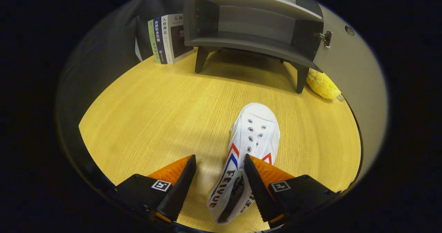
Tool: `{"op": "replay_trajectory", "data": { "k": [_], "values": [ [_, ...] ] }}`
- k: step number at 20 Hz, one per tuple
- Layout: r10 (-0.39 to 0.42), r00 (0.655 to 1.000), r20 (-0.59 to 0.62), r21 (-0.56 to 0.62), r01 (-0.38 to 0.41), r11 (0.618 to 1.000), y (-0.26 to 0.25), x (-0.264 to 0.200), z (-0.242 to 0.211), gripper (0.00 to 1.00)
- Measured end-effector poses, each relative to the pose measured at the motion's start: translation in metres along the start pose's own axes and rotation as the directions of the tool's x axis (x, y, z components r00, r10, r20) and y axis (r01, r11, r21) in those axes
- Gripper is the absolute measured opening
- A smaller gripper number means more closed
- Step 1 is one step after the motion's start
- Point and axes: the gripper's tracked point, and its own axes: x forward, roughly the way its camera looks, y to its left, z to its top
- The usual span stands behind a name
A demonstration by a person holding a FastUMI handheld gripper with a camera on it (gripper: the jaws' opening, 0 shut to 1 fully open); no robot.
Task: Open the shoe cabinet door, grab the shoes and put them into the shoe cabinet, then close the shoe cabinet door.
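Gripper: the gripper point(220, 164) is held low over the table, its fingers spread wide apart and gripping nothing.
Shoe: a white canvas shoe point(247, 153) with red and blue stripes lies on the table, its heel end between the two fingers and its toe pointing away toward the cabinet. It sits closer to the right finger point(257, 188), which overlaps its side; whether they touch I cannot tell. The left finger point(179, 188) is apart from it.
Cabinet: a grey shoe cabinet point(248, 25) stands on short legs at the far side of the table, well beyond the shoe. Its door point(348, 98) is swung open to the right, and the inner shelves show.
Table: a light wooden table point(155, 115) carries everything.
Books: a few books point(165, 39) stand upright just left of the cabinet, against the booth wall.
Yellow thing: a bumpy yellow object point(323, 85) lies by the cabinet's right leg, near the open door.
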Motion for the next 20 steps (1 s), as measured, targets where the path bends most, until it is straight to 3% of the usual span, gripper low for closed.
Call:
{"op": "replay_trajectory", "data": {
  "k": [2,4,5,9,11,20],
  "values": [
    [-0.030,0.999,-0.014,-0.008,0.030,1.000,-0.006,0.004,-0.001,0.79],
    [-0.093,0.995,-0.016,-0.019,0.093,0.995,-0.018,0.006,-0.001,0.61],
    [-0.082,0.997,-0.018,-0.010,0.081,0.997,-0.017,0.003,-0.001,0.39],
    [-0.026,0.999,-0.036,0.068,0.028,0.997,-0.013,0.004,-0.004,0.02],
    [-0.016,1.000,-0.016,0.055,0.016,0.998,-0.013,0.004,-0.001,0.02],
    [0.104,0.982,0.155,0.222,-0.138,0.965,-0.016,-0.035,0.047,0.01]
  ]
}}
